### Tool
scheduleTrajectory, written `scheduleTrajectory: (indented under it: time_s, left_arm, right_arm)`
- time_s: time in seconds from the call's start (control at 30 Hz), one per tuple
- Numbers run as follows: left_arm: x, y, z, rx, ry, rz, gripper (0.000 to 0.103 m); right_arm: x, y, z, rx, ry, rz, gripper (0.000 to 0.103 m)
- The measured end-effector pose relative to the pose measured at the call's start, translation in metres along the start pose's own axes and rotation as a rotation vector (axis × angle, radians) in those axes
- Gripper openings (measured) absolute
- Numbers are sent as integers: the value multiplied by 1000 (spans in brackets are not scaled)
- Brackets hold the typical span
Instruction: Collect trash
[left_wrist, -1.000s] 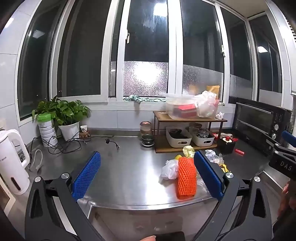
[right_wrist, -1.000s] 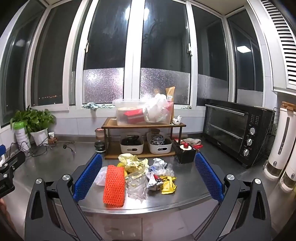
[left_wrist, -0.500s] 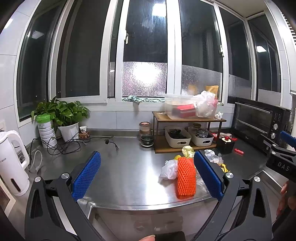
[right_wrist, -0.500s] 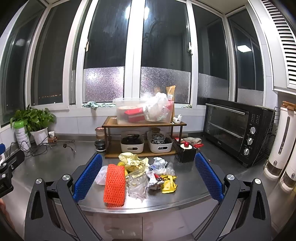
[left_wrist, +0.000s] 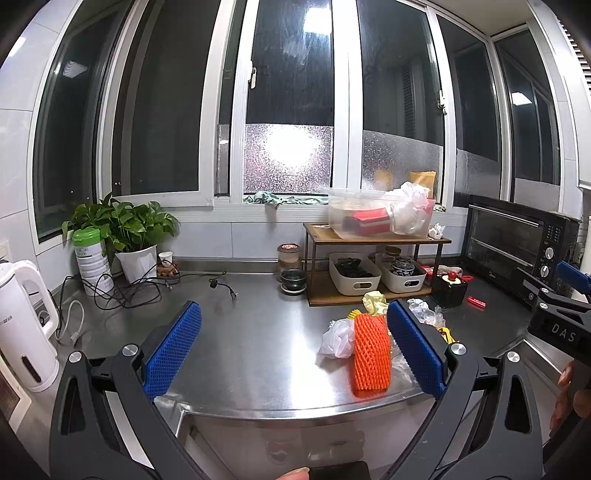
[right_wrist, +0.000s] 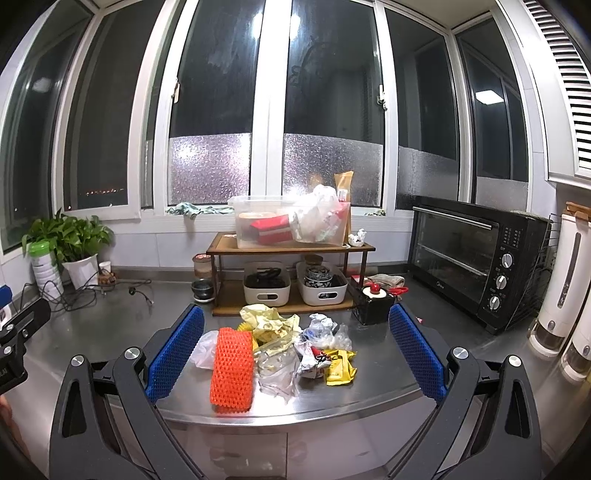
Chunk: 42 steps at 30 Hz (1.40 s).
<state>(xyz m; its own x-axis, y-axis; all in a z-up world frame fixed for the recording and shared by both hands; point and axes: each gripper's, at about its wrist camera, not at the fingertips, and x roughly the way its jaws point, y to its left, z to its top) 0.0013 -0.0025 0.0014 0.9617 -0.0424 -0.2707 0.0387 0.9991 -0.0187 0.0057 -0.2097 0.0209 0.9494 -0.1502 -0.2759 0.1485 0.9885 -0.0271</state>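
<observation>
Right gripper (right_wrist: 295, 350) gapes wide, trash pile (right_wrist: 280, 350) lying between its fingers.

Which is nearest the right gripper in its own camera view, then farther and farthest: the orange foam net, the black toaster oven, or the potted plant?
From the right gripper:
1. Orange foam net, just ahead, toward its left finger.
2. Black toaster oven, back right on the counter.
3. Potted plant, far left by the window.
</observation>
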Motion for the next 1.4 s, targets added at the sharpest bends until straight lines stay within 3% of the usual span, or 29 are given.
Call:
scheduleTrajectory:
  time_s: [1.4]
  left_arm:
    - [3, 5, -4, 13, 4, 16, 95]
  right_arm:
    - [5, -1, -2, 8, 9, 10, 100]
